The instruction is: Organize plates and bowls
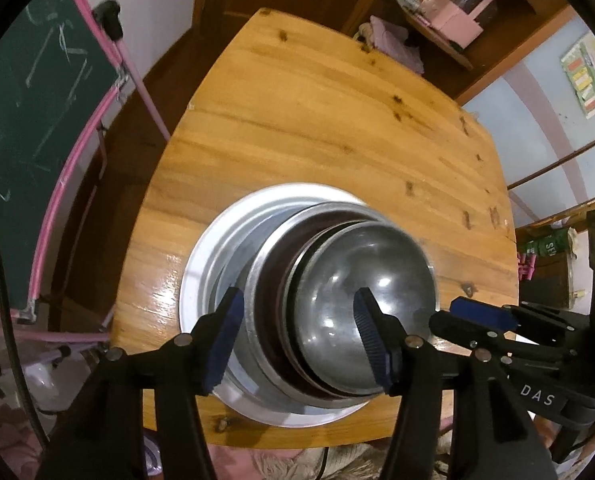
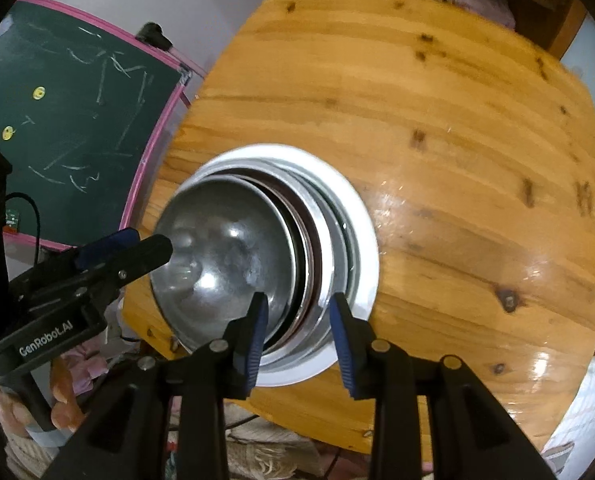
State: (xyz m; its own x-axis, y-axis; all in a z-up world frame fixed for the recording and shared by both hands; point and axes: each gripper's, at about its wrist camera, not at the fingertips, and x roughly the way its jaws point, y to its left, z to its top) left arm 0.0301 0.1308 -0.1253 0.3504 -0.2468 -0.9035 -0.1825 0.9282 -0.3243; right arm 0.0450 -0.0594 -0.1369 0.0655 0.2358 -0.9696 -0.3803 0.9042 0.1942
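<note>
L claw [image 1: 297,340] open over steel bowls [image 1: 361,312] stacked in white plate [image 1: 195,280], wood table [image 1: 317,120].

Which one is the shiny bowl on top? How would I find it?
Find the wooden table, then the big white plate at its near edge. Dishes are stacked on it, and the shiny bowl is topmost: silvery metal, round and deep, with bright light spots, unlike the flatter dishes beneath.

glossy steel bowl [image 1: 361,312], white plate [image 1: 193,280], varnished wooden table [image 1: 317,120].

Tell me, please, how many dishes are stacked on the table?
3 that I can make out: a white plate at the bottom, a metal dish on it, a steel bowl on top. Thinner ones between may be hidden.
</note>
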